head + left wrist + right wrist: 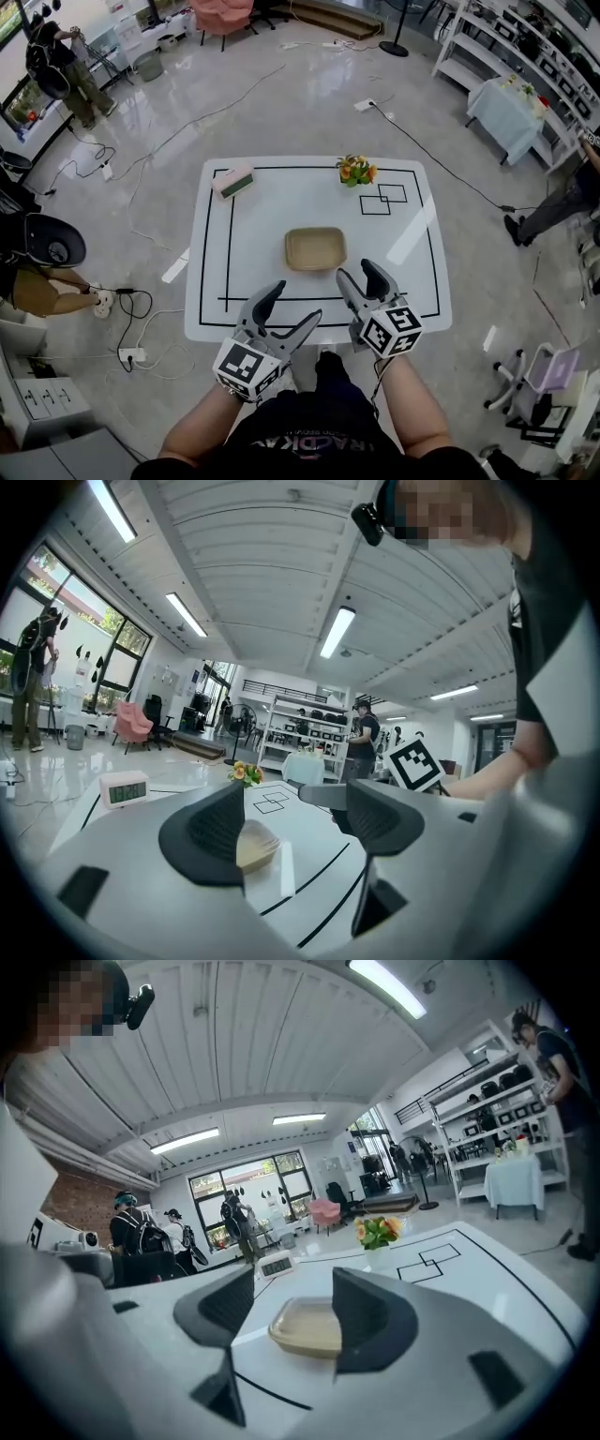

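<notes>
On the white table [412,281], at its centre, lies the tan tray [316,248]; reaching it well likely means coming in low and level toward its rim. It sits open side up, long axis left to right along the near edge. The left gripper [298,302] and right gripper [357,270] hover just short of it, jaws wide and empty.

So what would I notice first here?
A white table ruled with black lines, a shallow tan dish at its middle. At its near edge the left tongs and right tongs hover open and empty. A pot of flowers and a small clock stand at the far side.
</notes>
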The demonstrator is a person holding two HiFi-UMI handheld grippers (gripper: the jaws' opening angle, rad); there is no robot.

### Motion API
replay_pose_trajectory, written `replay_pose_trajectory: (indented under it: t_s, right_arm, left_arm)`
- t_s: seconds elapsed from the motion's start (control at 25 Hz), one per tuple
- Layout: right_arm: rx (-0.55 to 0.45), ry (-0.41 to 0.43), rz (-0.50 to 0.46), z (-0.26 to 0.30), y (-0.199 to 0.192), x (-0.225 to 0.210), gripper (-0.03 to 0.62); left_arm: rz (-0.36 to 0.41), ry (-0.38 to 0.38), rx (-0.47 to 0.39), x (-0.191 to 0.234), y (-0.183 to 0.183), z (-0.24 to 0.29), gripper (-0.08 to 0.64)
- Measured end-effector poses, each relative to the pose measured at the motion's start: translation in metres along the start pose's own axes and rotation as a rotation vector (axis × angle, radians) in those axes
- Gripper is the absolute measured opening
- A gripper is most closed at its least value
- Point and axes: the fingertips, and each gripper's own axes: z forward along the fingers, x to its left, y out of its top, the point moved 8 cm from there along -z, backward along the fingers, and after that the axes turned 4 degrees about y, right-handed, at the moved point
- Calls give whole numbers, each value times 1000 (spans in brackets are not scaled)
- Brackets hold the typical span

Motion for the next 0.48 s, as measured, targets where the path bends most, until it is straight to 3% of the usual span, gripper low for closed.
replay_pose_trajectory:
  t_s: [0.48]
  right_arm:
    - [94, 20, 119, 31, -26, -53, 245]
  left_arm:
    - [-5, 33, 56, 0, -13, 44, 331]
